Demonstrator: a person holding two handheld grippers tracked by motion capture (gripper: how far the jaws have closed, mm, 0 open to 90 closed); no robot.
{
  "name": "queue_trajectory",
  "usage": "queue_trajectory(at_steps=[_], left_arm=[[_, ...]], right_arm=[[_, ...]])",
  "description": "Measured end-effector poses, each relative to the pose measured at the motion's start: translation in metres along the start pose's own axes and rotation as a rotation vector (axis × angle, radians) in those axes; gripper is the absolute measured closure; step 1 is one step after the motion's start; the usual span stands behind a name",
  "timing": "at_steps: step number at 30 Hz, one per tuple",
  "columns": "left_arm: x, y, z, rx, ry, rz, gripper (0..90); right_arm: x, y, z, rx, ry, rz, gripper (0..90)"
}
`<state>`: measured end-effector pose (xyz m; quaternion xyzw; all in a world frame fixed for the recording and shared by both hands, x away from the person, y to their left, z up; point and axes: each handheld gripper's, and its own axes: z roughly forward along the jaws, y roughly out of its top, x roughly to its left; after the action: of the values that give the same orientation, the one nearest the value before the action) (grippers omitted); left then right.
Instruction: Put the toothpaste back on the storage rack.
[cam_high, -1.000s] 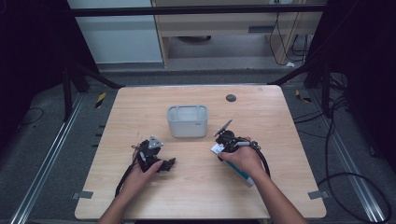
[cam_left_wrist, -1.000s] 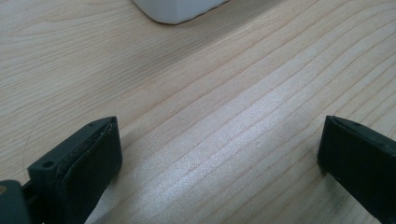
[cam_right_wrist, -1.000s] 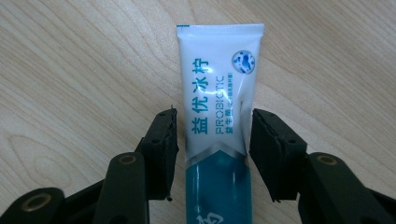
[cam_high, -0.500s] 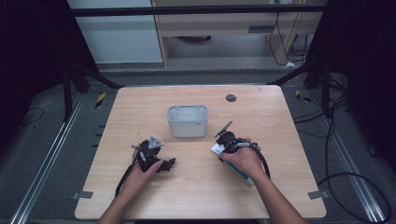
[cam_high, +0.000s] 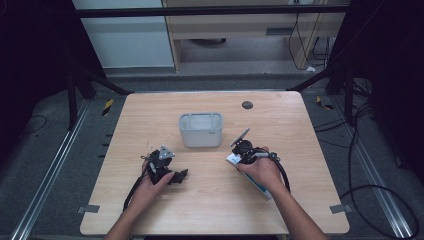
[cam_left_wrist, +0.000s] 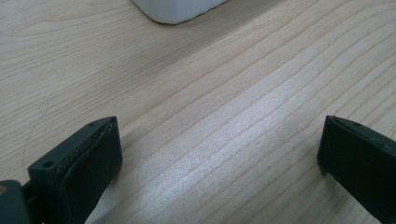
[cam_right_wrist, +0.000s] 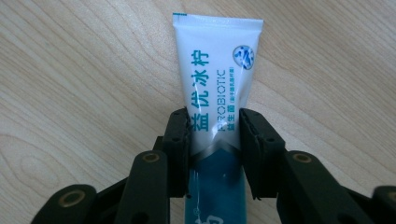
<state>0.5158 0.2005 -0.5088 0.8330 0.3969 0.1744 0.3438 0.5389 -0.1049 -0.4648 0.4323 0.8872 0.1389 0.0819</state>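
A white and teal toothpaste tube (cam_right_wrist: 215, 93) lies on the wooden table, printed with PROBIOTIC and teal characters. My right gripper (cam_right_wrist: 215, 135) is shut on its sides, with the flat crimped end pointing away from me. From above, the tube (cam_high: 252, 181) shows under the right hand, just right of the table's middle, with the right gripper (cam_high: 239, 151) at its far end. My left gripper (cam_left_wrist: 219, 149) is open over bare wood, nothing between its jaws. It rests on the table at the front left (cam_high: 172, 176). A grey-white bin (cam_high: 201, 130) stands at the table's centre.
A small dark round disc (cam_high: 247, 105) sits in the table (cam_high: 150, 110) near the far edge. A corner of the bin (cam_left_wrist: 177, 9) shows at the top of the left gripper view. Cables trail from both grippers. Metal rails and floor cables flank the table.
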Motion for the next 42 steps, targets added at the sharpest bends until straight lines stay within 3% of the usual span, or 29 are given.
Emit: queue_trajectory(at_steps=[9,18,42], left_arm=[[0.0,0.0,0.0,0.0,0.0,0.0,0.0],[0.0,0.0,0.0,0.0,0.0,0.0,0.0],[0.0,0.0,0.0,0.0,0.0,0.0,0.0]], right_arm=[[0.001,-0.001,-0.002,-0.012,-0.01,-0.001,72.9],[-0.003,-0.005,-0.005,-0.041,0.012,0.018,77.9],[-0.008,-0.003,-0.022,-0.082,0.004,0.011,79.9]])
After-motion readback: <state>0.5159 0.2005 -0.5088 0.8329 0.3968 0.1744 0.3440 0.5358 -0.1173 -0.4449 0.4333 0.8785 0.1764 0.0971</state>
